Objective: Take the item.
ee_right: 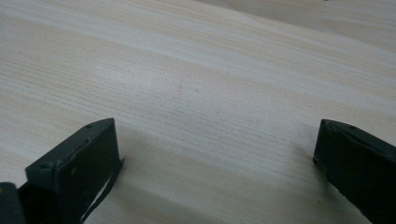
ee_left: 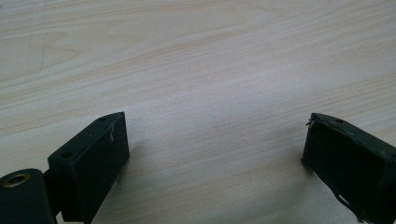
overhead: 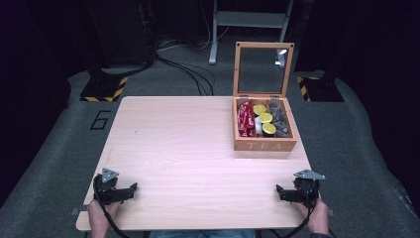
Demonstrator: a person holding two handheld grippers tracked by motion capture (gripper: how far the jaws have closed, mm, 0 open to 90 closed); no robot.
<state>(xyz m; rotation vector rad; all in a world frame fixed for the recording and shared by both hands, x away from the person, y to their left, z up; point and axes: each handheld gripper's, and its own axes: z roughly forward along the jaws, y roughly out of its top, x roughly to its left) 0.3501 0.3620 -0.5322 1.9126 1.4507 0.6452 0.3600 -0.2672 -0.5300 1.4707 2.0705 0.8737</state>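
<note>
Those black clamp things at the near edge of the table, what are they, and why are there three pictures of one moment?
They are hand-held tools, not a robot. A person grips one in each hand: the left gripper and the right gripper, both resting at the near edge of the wooden table.

The wide picture comes from a fixed camera above the person, looking forward and down. The other two come from small cameras riding on each tool, looking along its two black jaws at the bare wood.

Both pairs of jaws stand wide apart with nothing between them, so nothing is held.

At the far right of the table sits a wooden tea box marked TEA, its glass lid raised. Inside are red packets, yellow-green rounds and grey pieces.
</note>
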